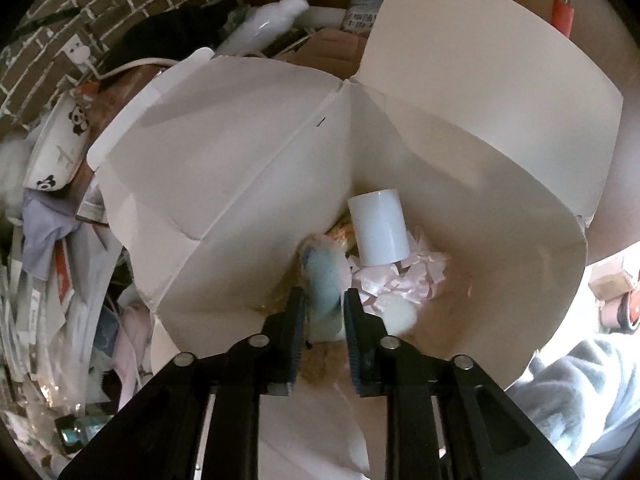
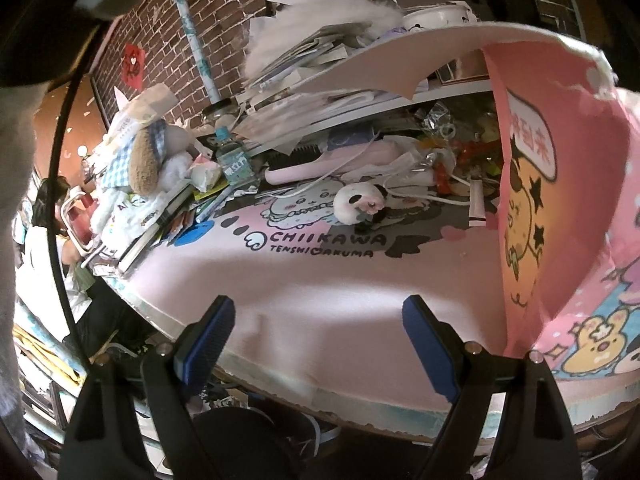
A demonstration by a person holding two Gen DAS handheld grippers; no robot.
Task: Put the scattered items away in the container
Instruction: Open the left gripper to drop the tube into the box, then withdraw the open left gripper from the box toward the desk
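— Left hand-held gripper point(image 1: 324, 312) nearest the lens: black arms, blue-padded fingers point(image 1: 296, 320) close together, clamped on a pale blue fuzzy item point(image 1: 322, 276). Blurred; cannot tell what sort of thing.

— Position of that item?

— Held inside the open white cardboard box point(image 1: 248, 152), low down, flaps splayed wide on all sides. Just beyond it a white cylinder point(image 1: 380, 228), tilted, resting on crumpled pale pink paper scraps point(image 1: 404, 276). Near the right finger a round whitish lump point(image 1: 400, 314), out of focus.

— Outside the box?

— Left side: panda-print white pouch point(image 1: 60, 148), lilac cloth point(image 1: 44, 220), heaps of papers. Behind: white bottle point(image 1: 272, 20) lying tilted, brick wall point(image 1: 100, 4).

— Right side?

— Right hand-held gripper point(image 2: 318, 336) spread wide apart, nothing between the blue pads point(image 2: 208, 336). Hovering above the near edge of the worktop point(image 2: 320, 300), pink mat with cartoon print and "CHIIKAWA" lettering. Further back on the mat a small panda plush point(image 2: 358, 204), white cable beside it. Pink printed outside of the box at far right. Rear left: brown-and-white stuffed toy point(image 2: 152, 156), clear water bottle point(image 2: 234, 158) upright, stacked books and papers. Pink hairbrush point(image 2: 320, 164) lying among the clutter behind the plush.
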